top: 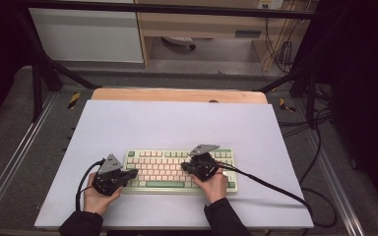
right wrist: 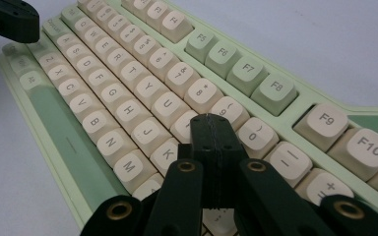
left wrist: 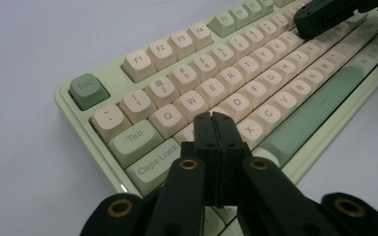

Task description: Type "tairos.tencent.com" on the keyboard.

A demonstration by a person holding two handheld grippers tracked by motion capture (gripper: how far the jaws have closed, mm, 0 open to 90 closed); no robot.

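A pale green keyboard (top: 170, 158) with cream keys lies on the near half of the mat. My left gripper (top: 134, 173) is shut, its tips over the keyboard's left end. In the left gripper view its closed jaws (left wrist: 213, 119) sit just above the A and S keys of the keyboard (left wrist: 275, 83), with nothing held. My right gripper (top: 183, 167) is shut too, its tips over the middle keys. The right gripper view puts its closed jaws (right wrist: 211, 120) above the keyboard (right wrist: 103, 93) near the O and K keys. Whether either tip presses a key I cannot tell.
The keyboard rests on a pale lavender mat (top: 177, 123) over a wooden table (top: 177, 95). A black cable (top: 275, 184) trails right from the right gripper, another loops at the left (top: 81, 184). Black frame posts (top: 37, 83) stand at the far corners.
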